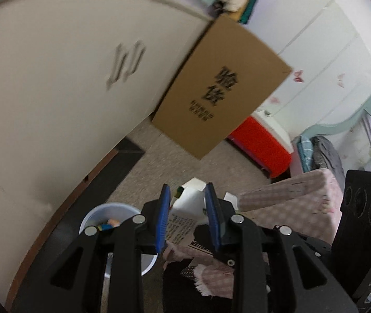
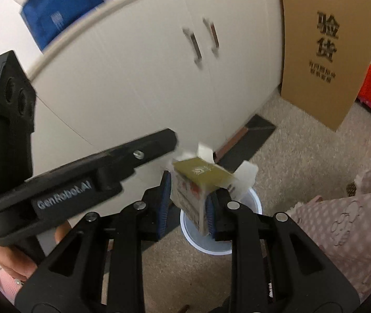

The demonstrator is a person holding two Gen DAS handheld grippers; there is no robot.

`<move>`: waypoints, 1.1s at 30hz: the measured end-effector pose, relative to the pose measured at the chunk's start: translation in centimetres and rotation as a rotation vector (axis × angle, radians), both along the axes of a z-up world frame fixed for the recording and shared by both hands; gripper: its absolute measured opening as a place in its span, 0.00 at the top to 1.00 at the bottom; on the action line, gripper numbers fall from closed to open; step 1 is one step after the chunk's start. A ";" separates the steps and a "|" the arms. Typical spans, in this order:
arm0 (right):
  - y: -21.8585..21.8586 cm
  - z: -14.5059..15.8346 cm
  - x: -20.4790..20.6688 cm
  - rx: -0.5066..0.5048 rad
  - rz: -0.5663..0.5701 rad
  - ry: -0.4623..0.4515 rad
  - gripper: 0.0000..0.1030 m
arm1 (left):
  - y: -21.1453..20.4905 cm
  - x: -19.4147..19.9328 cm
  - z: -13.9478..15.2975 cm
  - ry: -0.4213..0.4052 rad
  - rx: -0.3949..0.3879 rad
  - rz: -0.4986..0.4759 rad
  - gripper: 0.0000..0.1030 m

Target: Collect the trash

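A crumpled drink carton (image 2: 201, 172), white with a yellow-green top and printed sides, hangs over a white round bin (image 2: 254, 200) on the floor. My right gripper (image 2: 188, 186) is shut on the carton, blue pads against its sides. In the left wrist view the same carton (image 1: 188, 204) fills the gap between the blue pads of my left gripper (image 1: 187, 187), which looks shut on it too. The left gripper (image 2: 171, 139) reaches in from the left in the right wrist view. The bin (image 1: 99, 212) sits lower left there, with small bits of trash inside.
White cabinet doors (image 2: 159, 78) stand just behind the bin. A tall brown cardboard sheet (image 2: 326, 47) leans beside them, with a red box (image 1: 261, 146) further right. Pink checked cloth (image 2: 342, 221) is close on the right. The right gripper's black housing (image 1: 360, 203) is at the right edge.
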State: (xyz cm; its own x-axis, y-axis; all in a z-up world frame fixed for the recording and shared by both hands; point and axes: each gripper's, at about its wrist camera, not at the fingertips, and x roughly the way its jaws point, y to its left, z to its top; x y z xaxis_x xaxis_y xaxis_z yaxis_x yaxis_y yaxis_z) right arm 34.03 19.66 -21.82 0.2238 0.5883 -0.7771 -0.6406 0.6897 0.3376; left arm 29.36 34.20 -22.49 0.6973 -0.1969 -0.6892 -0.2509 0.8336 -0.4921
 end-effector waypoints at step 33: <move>-26.2 18.5 -20.0 0.085 -0.547 -0.522 0.16 | -18.4 -15.2 17.9 -0.321 0.556 0.018 0.11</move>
State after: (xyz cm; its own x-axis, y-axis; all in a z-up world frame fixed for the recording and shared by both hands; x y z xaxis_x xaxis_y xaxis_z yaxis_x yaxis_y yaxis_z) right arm 14.01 -6.58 -3.29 0.8268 0.3409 -0.4474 -0.3057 0.9400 0.1513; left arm 14.19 15.81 -4.58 0.8858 0.1434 -0.4413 -0.1794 0.9829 -0.0407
